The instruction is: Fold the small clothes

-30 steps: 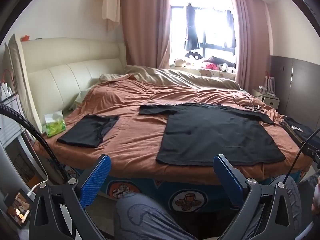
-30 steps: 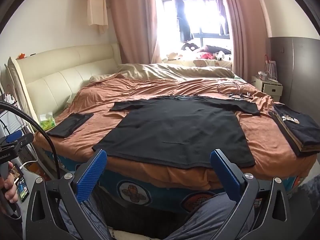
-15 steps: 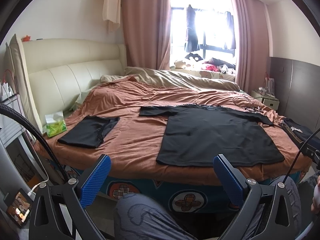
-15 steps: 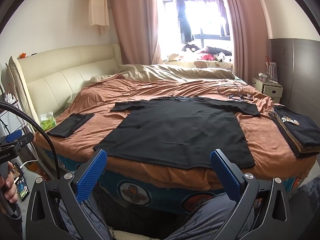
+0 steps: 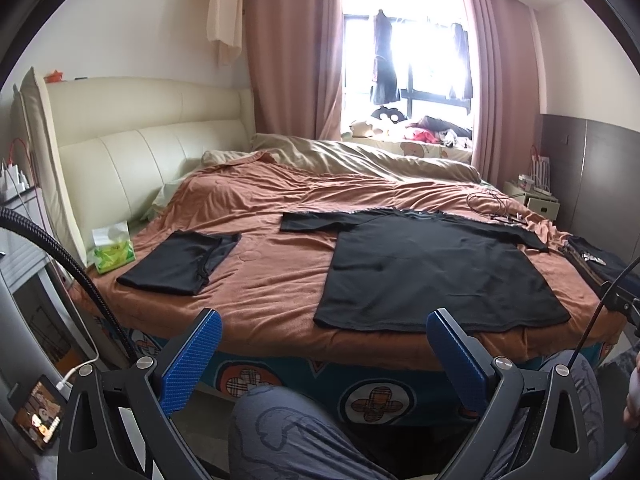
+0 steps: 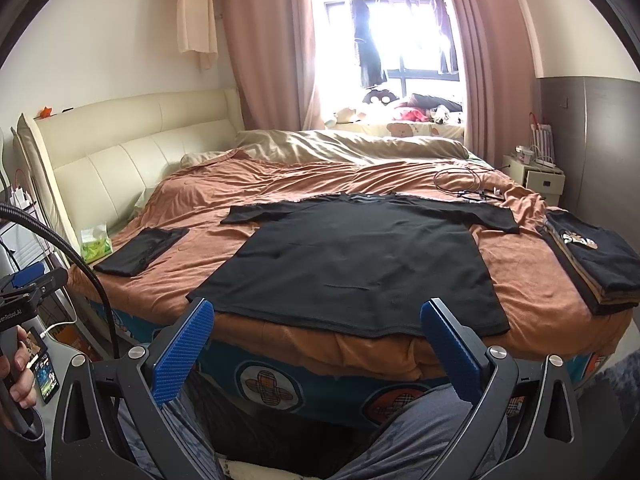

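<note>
Left wrist view shows your left gripper (image 5: 324,344) held low in front of the bed, its two blue-padded fingers (image 5: 192,360) spread wide apart with nothing between them. Beyond the fingers, the flat black short-sleeved T-shirt (image 5: 432,268) lies spread out on the wrinkled rust-orange bedspread (image 5: 272,280), hem toward you near the bed's front edge, sleeves out to both sides and collar pointing toward the window. To its left, well apart from it, a folded black garment (image 5: 180,262) rests on the same bedspread, just beside a green and white tissue pack (image 5: 112,252) at the foot of the cream padded headboard (image 5: 152,160). Your patterned grey trouser knee (image 5: 288,428) sits below the gripper.

Right wrist view has your right gripper (image 6: 316,344) likewise low before the bed, blue fingers (image 6: 450,344) wide apart and empty, framing the shirt's hem (image 6: 352,268). At the right edge of the bed, a stack of folded dark clothes with a small printed figure on top (image 6: 592,260) lies clear of the shirt's right sleeve. A tangle of thin black cable (image 6: 464,188) rests on the bedspread beyond the shirt. At the left edge of this view, your hand (image 6: 16,376) grips the handle of the other gripper.
</note>
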Demonstrator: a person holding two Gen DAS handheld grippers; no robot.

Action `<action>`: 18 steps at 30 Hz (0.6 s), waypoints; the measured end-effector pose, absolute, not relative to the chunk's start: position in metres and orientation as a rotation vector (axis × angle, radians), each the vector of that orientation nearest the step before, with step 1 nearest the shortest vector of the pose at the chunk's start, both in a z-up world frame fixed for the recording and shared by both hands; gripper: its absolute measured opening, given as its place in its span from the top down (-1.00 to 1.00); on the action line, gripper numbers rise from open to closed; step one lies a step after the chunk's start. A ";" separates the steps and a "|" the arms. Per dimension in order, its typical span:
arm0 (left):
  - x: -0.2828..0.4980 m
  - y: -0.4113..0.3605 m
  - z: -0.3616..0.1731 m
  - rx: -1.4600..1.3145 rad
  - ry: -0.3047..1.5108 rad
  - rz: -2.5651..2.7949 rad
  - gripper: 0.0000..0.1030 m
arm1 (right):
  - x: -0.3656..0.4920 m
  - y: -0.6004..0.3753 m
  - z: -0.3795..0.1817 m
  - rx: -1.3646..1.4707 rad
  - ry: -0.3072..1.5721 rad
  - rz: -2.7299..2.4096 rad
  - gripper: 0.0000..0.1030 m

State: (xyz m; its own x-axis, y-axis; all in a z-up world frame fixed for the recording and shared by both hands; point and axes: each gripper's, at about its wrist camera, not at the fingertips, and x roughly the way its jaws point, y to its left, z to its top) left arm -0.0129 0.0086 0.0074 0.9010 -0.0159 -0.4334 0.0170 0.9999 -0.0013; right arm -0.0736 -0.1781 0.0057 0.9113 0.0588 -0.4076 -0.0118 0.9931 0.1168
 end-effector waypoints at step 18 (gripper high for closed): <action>-0.018 0.006 0.007 0.003 0.440 -0.024 -1.00 | -0.076 -0.178 0.006 0.111 0.417 0.039 -1.00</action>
